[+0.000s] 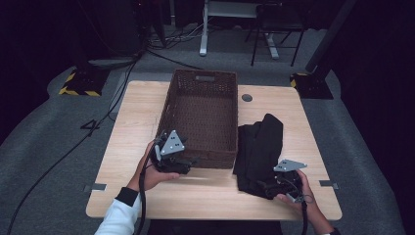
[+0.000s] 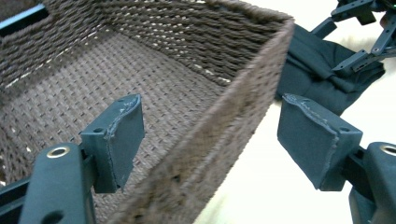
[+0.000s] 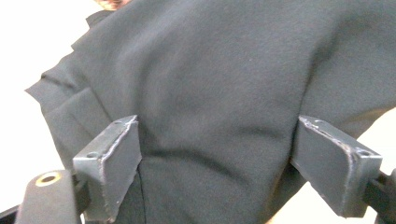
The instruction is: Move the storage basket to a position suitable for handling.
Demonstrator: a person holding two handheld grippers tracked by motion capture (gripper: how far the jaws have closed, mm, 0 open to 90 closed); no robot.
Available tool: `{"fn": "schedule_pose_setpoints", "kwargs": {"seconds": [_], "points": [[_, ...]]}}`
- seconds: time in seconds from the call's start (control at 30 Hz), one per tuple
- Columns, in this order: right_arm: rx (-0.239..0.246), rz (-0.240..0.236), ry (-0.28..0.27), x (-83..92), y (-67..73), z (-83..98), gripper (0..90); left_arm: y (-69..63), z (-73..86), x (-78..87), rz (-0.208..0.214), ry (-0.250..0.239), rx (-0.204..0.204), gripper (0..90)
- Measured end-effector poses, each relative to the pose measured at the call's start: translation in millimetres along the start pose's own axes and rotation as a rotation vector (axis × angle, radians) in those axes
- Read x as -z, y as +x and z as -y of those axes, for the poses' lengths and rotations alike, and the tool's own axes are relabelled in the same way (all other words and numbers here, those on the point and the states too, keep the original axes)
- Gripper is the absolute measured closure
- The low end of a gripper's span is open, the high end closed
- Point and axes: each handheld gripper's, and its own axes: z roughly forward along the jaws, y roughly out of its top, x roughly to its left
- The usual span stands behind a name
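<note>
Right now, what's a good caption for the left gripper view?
Open jaws straddle the wicker basket's near wall, black cloth beyond.

The near wall of the brown basket (image 2: 219, 154) looks blurry and runs off the bottom of the left gripper view. The black cloth (image 3: 224, 84) is cut off at the top and right in the right gripper view. From above, the right gripper (image 1: 275, 185) hides the cloth's near end.

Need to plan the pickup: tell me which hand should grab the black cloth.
Right. The right tongs stand open directly over the black cloth, fabric between the jaws. The left tongs straddle the wicker basket's near wall, farther from the cloth.
</note>
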Motion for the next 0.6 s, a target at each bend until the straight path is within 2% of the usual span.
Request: {"fn": "schedule_pose_setpoints", "kwargs": {"seconds": [0.1, 0.2, 0.3, 0.47, 0.53, 0.6], "points": [[0.008, -0.007, -0.015, 4.8, 2.2, -1.9, 19.1, -12.8, -6.3, 2.1, 0.011, 0.000, -0.034, 23.0], [0.000, -0.022, -0.073, 16.4, 0.2, -4.6, 22.0, -24.4, -14.8, 1.6, 0.020, 0.008, -0.063, 23.4], [0.007, 0.001, -0.113, 28.2, -2.7, -7.0, 22.2, -38.2, -22.5, -2.4, 0.072, -0.016, -0.075, 23.7], [-0.025, 0.041, -0.154, 44.6, -19.6, -4.6, 23.8, -66.2, -32.0, -20.8, 0.139, -0.027, -0.110, 24.3], [-0.041, 0.058, -0.156, 49.1, -27.5, -2.2, 24.9, -76.6, -34.8, -30.8, 0.167, -0.048, -0.111, 25.8], [-0.045, 0.080, -0.147, 51.2, -33.7, 0.1, 25.3, -86.6, -37.9, -45.9, 0.209, -0.045, -0.115, 26.2]]}}
